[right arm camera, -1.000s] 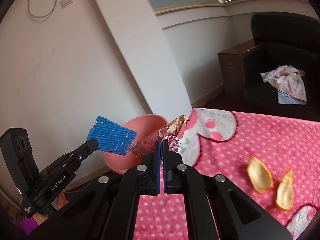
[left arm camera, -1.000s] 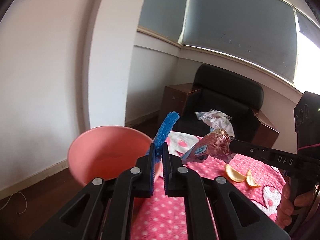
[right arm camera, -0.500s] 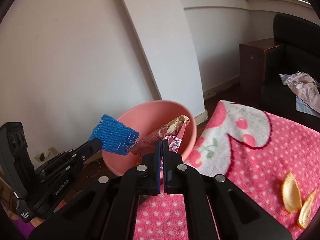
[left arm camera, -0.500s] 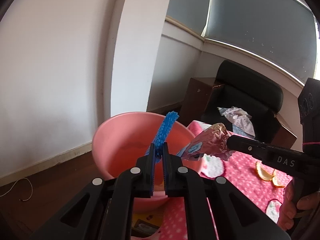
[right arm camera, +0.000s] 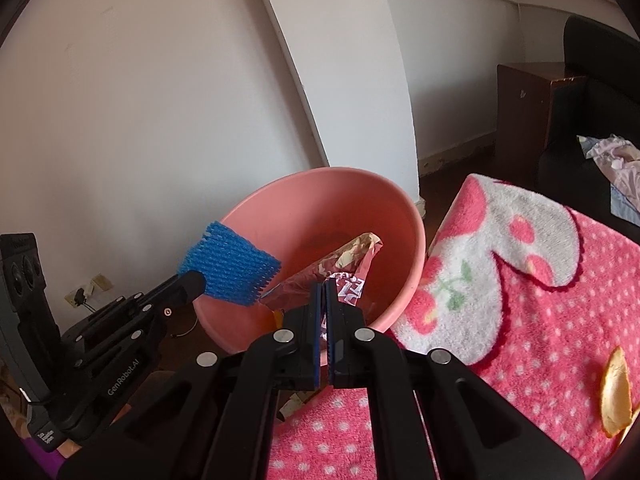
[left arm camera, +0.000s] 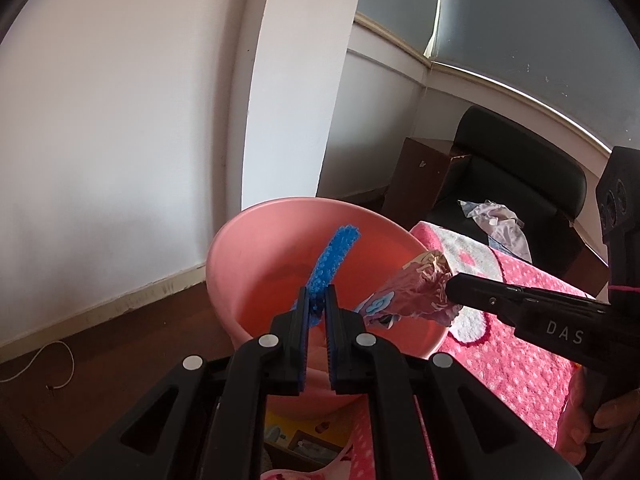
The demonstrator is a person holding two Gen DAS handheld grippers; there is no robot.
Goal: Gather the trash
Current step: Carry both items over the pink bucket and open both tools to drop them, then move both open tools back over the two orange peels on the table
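Note:
My left gripper [left arm camera: 317, 294] is shut on a blue foam net [left arm camera: 334, 258] and holds it over the pink basin [left arm camera: 256, 248]. My right gripper [right arm camera: 324, 288] is shut on a crumpled foil wrapper [right arm camera: 344, 258], also over the pink basin [right arm camera: 320, 184]. In the left wrist view the wrapper [left arm camera: 416, 290] hangs over the basin's right rim in the right gripper's black fingers [left arm camera: 492, 300]. In the right wrist view the foam net [right arm camera: 230, 266] sticks up from the left gripper's fingers [right arm camera: 180, 288] at the basin's left rim.
The basin stands beside a table with a pink dotted cloth [right arm camera: 540, 320]. Orange peels [right arm camera: 616, 392] lie on the cloth at the right. A black armchair [left arm camera: 516, 184] with crumpled fabric and a brown cabinet stand behind. A white wall and pillar lie beyond the basin.
Both grippers have moved left, from over the table to over the pink basin, carrying the foam net and the wrapper. The basin now looks closer and larger.

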